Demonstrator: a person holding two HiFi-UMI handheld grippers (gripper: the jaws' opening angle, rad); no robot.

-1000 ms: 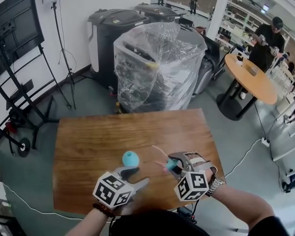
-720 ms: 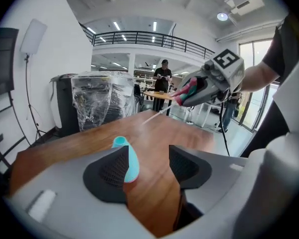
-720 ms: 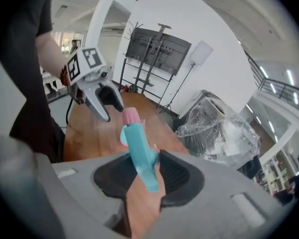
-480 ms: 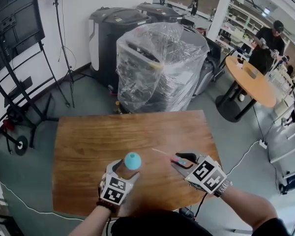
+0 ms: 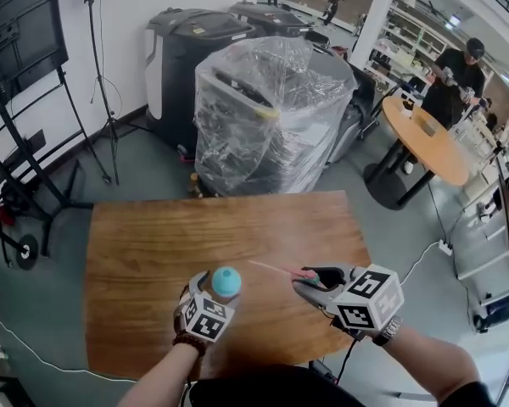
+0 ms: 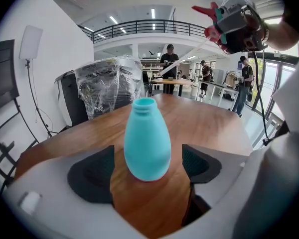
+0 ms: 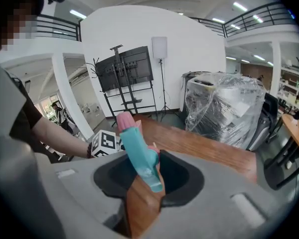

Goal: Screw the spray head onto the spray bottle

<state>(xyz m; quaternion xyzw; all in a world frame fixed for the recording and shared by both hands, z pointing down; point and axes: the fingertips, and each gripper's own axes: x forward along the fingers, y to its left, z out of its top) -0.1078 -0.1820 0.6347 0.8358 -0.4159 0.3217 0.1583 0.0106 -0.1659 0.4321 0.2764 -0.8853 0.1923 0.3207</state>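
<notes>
A teal spray bottle [image 6: 146,138] stands upright with its neck bare on the wooden table [image 5: 153,236]. My left gripper [image 6: 147,163] is around it; its jaws have just been opening, and a gap shows on each side of the bottle [image 5: 226,281]. My right gripper [image 7: 147,176] is shut on the teal and pink spray head [image 7: 139,151]. It holds the head [image 5: 308,275] above the table to the right of the bottle, with the thin dip tube [image 5: 271,267] pointing left. In the left gripper view the spray head [image 6: 209,14] hangs high at the upper right.
Beyond the table's far edge stand a plastic-wrapped load [image 5: 267,113] and grey bins [image 5: 182,58]. A screen on a stand [image 5: 21,83] is at the left. A person stands by a round table [image 5: 428,142] at the back right. A cable [image 5: 424,261] runs across the floor.
The left gripper came down with the bottle and its jaws spread away from it. The right gripper rolled so its marker cube faces up, and rose a little with the spray head.
</notes>
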